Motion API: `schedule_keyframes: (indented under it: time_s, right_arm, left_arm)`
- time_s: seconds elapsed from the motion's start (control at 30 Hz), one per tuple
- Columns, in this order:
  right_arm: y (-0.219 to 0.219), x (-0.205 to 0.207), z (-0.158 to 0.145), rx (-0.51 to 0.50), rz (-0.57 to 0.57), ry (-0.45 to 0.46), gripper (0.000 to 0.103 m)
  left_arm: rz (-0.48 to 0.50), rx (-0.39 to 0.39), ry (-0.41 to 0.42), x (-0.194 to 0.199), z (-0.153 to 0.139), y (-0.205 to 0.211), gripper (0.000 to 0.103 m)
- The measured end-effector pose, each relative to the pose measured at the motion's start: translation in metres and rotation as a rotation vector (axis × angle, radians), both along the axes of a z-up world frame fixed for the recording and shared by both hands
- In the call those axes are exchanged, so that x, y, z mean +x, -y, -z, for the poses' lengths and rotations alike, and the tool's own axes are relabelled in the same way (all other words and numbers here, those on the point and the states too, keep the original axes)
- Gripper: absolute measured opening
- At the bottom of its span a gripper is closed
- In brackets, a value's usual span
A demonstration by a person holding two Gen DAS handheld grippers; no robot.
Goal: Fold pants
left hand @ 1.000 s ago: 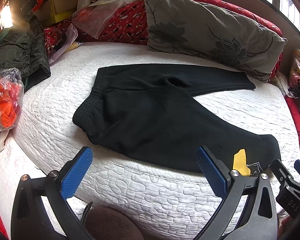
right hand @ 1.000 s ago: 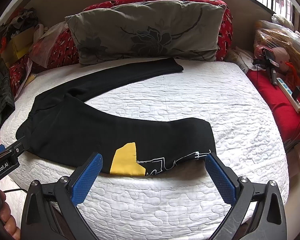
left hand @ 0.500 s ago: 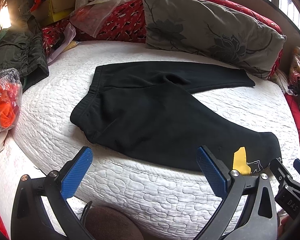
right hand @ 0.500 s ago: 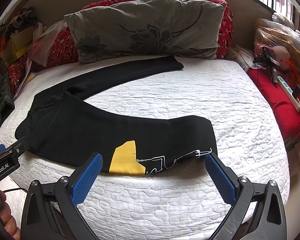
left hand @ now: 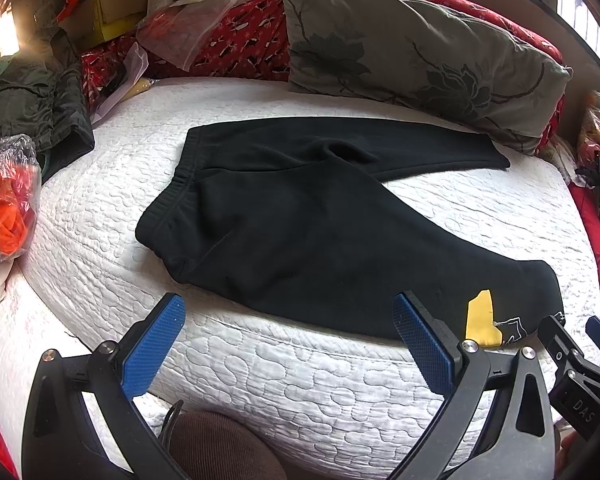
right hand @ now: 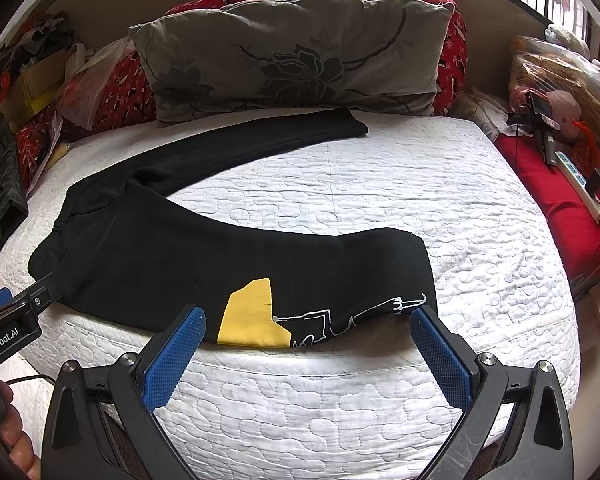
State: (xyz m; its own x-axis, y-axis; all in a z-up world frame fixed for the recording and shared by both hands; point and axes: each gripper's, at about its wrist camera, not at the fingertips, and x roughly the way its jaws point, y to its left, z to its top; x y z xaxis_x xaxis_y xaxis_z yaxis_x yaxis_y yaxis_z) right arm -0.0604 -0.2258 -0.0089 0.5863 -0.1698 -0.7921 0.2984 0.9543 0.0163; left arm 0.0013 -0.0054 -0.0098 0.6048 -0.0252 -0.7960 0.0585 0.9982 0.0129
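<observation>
Black pants (left hand: 300, 216) lie spread flat on a white quilted mattress (left hand: 284, 376), waistband at the left, legs splayed to the right. The near leg carries a yellow patch (right hand: 252, 316) and white line print by its cuff; the far leg (right hand: 268, 140) reaches toward the pillow. My left gripper (left hand: 288, 336) is open and empty, hovering off the mattress's front edge below the waist end. My right gripper (right hand: 308, 344) is open and empty, just in front of the near leg's cuff and patch. Each gripper shows at the edge of the other's view.
A grey floral pillow (right hand: 292, 52) leans on red cushions at the back. Clutter, a dark jacket (left hand: 28, 104) and an orange bag (left hand: 4, 200) crowd the left. A red cloth with a power strip (right hand: 580, 180) lies on the right. A brown cushion (left hand: 220, 448) sits below the left gripper.
Both grippers have crept slightly forward toward the pants; jaws stay open. The pants have not moved.
</observation>
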Motion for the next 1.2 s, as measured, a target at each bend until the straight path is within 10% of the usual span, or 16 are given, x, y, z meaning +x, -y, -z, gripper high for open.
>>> schedule_keyframes:
  time_s: [0.5,0.8,0.93,1.2]
  right_arm:
    - [0.028,0.033,-0.01,0.048,-0.018,-0.009,0.103]
    - [0.136,0.16,-0.03,0.067,0.042,-0.015,0.102]
    - [0.166,0.228,-0.009,0.063,0.041,-0.062,0.102]
    - [0.186,0.309,0.037,0.014,-0.016,-0.119,0.098]
  left_arm:
    - [-0.028,0.009,-0.085,0.05,0.0,-0.017,0.103]
    - [-0.111,-0.092,-0.261,0.184,-0.011,-0.098,0.103]
    - [-0.149,-0.24,-0.387,0.238,0.003,-0.136,0.103]
    - [-0.175,-0.242,-0.489,0.292,0.044,-0.15,0.103]
